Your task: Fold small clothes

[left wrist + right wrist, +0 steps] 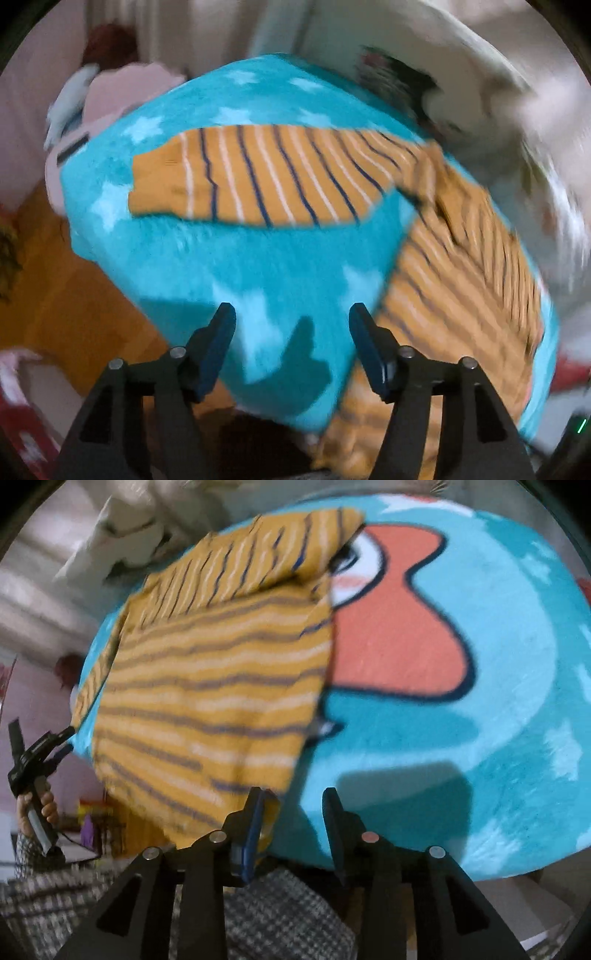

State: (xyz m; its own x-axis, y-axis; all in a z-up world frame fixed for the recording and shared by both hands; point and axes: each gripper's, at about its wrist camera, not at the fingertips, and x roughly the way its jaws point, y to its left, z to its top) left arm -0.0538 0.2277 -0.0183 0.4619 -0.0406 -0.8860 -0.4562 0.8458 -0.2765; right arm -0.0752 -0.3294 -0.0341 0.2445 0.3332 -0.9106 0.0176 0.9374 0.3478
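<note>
An orange shirt with dark blue and white stripes lies on a turquoise star-print blanket. One sleeve stretches out to the left in the left wrist view. My left gripper is open and empty above the blanket, left of the shirt body. In the right wrist view the shirt has its far sleeve folded over the body. My right gripper is open at the shirt's near corner; the left finger touches the hem. The left gripper shows at far left, held in a hand.
The blanket carries a red shape with a dark outline. A wooden floor lies beyond the blanket's left edge. White bedding and pink items lie at the back. A checked sleeve is under my right gripper.
</note>
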